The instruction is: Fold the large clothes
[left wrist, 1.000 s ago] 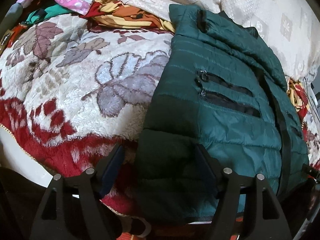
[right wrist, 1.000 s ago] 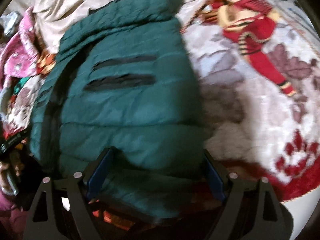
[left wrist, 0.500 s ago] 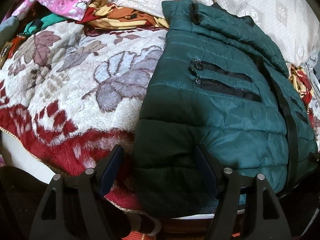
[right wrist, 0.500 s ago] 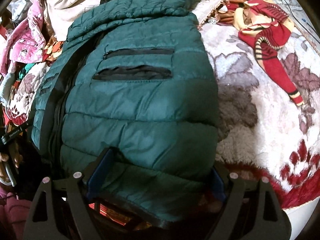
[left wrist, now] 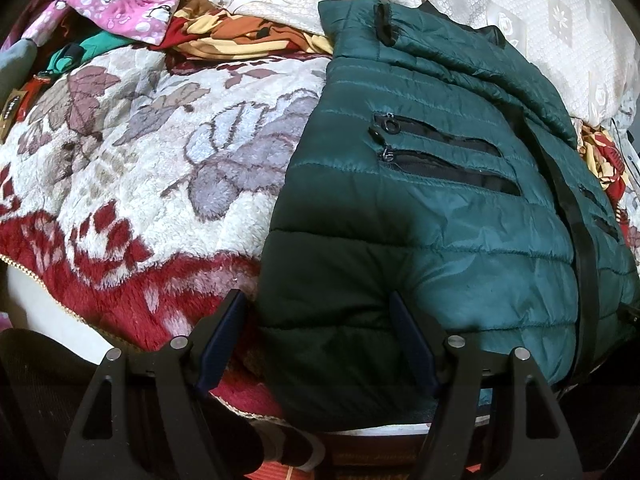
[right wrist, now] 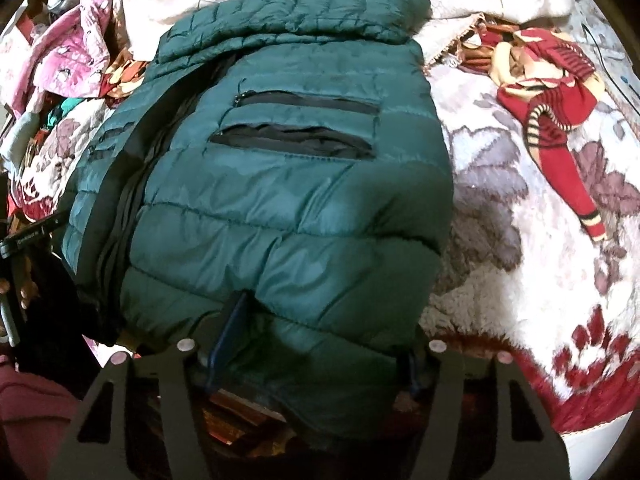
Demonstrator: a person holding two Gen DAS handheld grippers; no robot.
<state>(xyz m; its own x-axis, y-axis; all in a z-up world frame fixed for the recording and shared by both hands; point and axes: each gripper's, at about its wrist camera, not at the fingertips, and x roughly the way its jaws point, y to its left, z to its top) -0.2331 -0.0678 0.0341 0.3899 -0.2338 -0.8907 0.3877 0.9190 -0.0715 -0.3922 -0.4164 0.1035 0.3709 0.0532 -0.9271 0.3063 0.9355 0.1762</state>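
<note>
Green puffy jacket (right wrist: 288,208): right gripper (right wrist: 320,340) jaws closing around its hem, left gripper (left wrist: 320,344) spread astride; grip deep, lift evenly

right tongs (right wrist: 320,320) just closing inward, jacket (right wrist: 280,200) hem bunched between them

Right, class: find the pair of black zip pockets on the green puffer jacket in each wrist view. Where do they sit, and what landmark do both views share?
Left wrist view: the zip pockets lie right of centre, slanting down to the right on the green puffer jacket.
Right wrist view: the pockets lie just above centre, nearly level.
Shared landmark: the floral blanket under the jacket.
</note>
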